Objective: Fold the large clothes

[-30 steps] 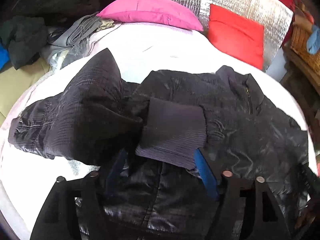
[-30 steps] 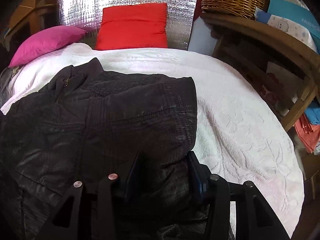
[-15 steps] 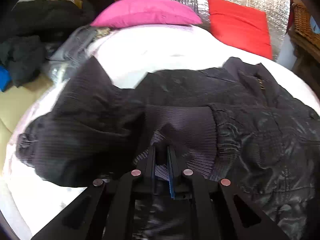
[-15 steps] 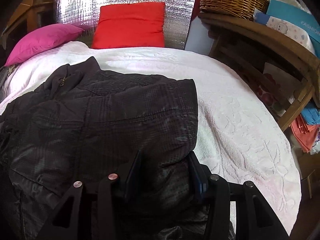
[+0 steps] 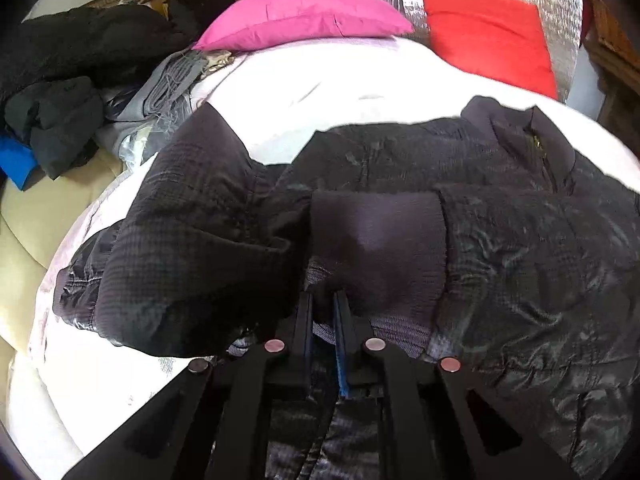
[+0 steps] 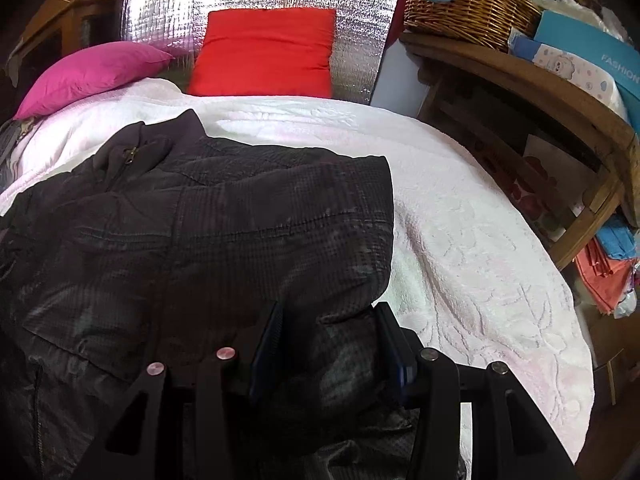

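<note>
The left tongs [image 5: 325, 308] pinch the ribbed cuff [image 5: 380, 240] of the black jacket [image 5: 540, 248], folded across its front. The right tongs [image 6: 330, 328] stand spread over the jacket's edge, gripping nothing. The jacket lies mid-bed [image 6: 480, 260], collar toward the pillows.

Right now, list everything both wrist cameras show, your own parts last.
jacket: one, black, spread on the bed, sleeve folded across the chest
knit cuff: one, dark, sleeve end, pinched by the left tongs
bedspread: one, white, under the jacket
pink pillow: one, at the bed's head
red pillow: one, against the silver foil wall
clothes pile: black and grey, left of the bed
wicker basket: one, brown, on the wooden shelf
left tongs: one, black, shut on the cuff
right tongs: one, black, open over the jacket's edge
</note>
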